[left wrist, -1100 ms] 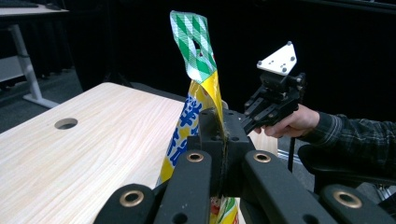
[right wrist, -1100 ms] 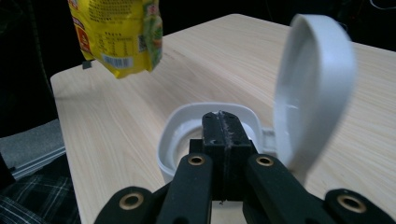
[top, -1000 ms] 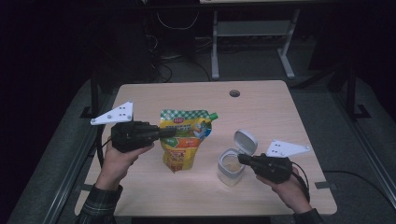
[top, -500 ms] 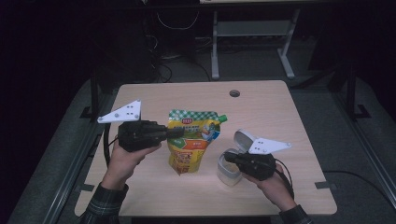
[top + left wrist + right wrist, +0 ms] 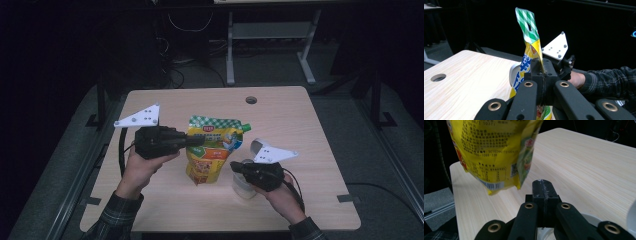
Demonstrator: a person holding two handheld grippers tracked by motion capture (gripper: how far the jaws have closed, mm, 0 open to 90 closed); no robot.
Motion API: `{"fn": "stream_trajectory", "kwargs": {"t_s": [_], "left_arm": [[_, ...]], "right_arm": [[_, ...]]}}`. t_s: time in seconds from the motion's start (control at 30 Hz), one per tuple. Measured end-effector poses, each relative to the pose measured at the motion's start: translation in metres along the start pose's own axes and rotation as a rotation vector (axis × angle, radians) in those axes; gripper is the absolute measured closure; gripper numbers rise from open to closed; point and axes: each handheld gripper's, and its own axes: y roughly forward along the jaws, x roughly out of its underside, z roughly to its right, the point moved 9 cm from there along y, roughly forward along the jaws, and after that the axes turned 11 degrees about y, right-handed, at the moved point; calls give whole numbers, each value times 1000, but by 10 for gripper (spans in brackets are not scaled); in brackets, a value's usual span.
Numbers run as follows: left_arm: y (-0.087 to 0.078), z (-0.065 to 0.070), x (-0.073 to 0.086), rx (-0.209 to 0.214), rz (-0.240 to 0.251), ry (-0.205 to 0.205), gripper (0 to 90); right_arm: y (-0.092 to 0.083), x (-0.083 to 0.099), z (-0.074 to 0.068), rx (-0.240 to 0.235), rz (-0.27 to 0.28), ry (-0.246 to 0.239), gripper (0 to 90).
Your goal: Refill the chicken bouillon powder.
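- Right gripper (image 5: 239,169) covers most of the white container (image 5: 243,188) below it.
- Pouch (image 5: 491,152) above the right gripper's jaws: top cut off; small print unreadable.

Dim room, black surroundings; table (image 5: 310,150) lit from above; soft shadows; slight blur.

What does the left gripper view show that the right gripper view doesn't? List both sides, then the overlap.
Left gripper view: the left gripper, jaws shut on the pouch below its green-checked top; the right hand; a hole in the table. Right gripper view: the right gripper, jaws shut on nothing; the pouch's barcode; a pale container rim. Shared: the yellow pouch and the wooden table.
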Motion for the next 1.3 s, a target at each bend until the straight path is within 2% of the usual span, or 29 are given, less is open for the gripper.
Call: {"fn": "stream_trajectory", "kwargs": {"t_s": [0.27, 0.8, 1.3], "left_arm": [[12, -1, -2, 41, 3, 6, 900], [22, -2, -8, 71, 18, 10, 900], [25, -5, -17, 53, -8, 27, 900]], "right_arm": [[9, 1, -1, 48, 1, 8, 900], [15, 7, -13, 66, 9, 4, 900], [23, 6, -29, 53, 24, -28, 900]]}}
